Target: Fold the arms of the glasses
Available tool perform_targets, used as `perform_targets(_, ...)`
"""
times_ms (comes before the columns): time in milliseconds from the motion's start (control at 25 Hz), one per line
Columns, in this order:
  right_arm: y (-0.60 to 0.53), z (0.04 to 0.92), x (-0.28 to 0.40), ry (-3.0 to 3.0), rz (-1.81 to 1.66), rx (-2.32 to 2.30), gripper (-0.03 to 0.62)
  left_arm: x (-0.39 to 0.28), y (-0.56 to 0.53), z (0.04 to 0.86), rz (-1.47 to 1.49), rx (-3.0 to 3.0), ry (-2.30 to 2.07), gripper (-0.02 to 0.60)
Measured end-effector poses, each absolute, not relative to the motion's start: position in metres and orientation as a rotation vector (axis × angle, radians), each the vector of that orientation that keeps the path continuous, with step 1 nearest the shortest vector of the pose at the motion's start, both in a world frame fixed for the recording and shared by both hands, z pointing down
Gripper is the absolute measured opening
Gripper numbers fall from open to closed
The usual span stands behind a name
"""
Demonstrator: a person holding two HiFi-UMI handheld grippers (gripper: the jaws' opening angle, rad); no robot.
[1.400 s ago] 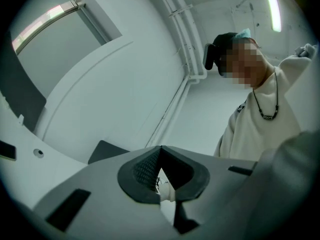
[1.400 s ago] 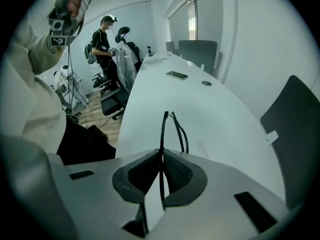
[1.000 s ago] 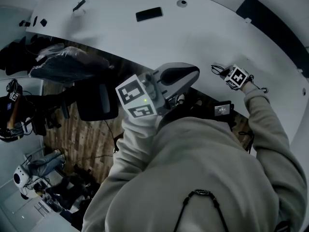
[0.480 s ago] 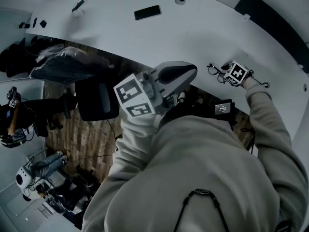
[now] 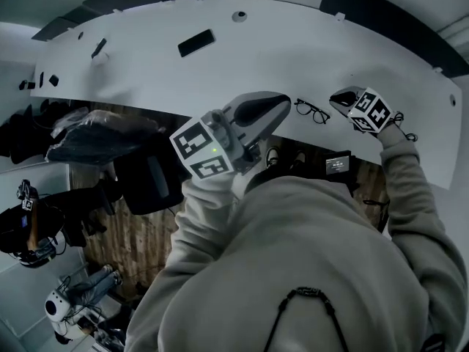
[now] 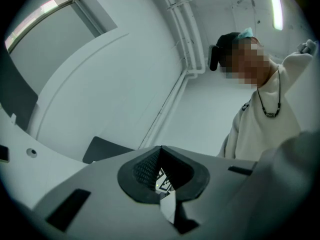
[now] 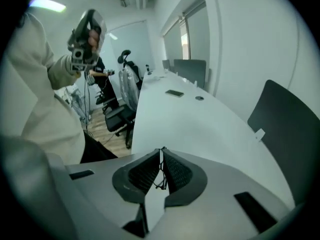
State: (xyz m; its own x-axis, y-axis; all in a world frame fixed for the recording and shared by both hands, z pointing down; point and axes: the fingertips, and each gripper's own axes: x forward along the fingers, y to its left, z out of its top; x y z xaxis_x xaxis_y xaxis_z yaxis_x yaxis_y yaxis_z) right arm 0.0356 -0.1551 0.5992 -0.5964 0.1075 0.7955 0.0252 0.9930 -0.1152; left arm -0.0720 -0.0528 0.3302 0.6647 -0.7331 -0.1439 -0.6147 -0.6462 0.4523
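The right gripper (image 5: 335,98), whose jaws have just been closing to a narrow slit, pinches the glasses (image 5: 311,111) by one end. They appear to be raised above the desk's (image 5: 242,57) near edge. The left gripper (image 5: 282,107) hovers beside them, jaws together and empty. Folding looks to be in hand; next, the left gripper probably needs to press an arm inward. No case or container is visible.

A black phone (image 5: 196,42) lies near the white table's (image 5: 293,57) far edge; a black office chair (image 5: 150,174) stands at its near edge.
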Motion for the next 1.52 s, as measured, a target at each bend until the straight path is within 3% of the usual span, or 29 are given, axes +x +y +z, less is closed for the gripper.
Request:
perform_targets(560, -0.151, 0.436, 0.061, -2.69, 0.498, 0.241, 0.021, -0.041, -0.097, 0.341, -0.262, 2.571, -1.091, 0.005)
perform_targets(1520, -0.152, 0.384, 0.091, -2.819, 0.455, 0.352, 0.02, 0.0, -0.118, 0.332, -0.19, 2.69, -0.996, 0.005)
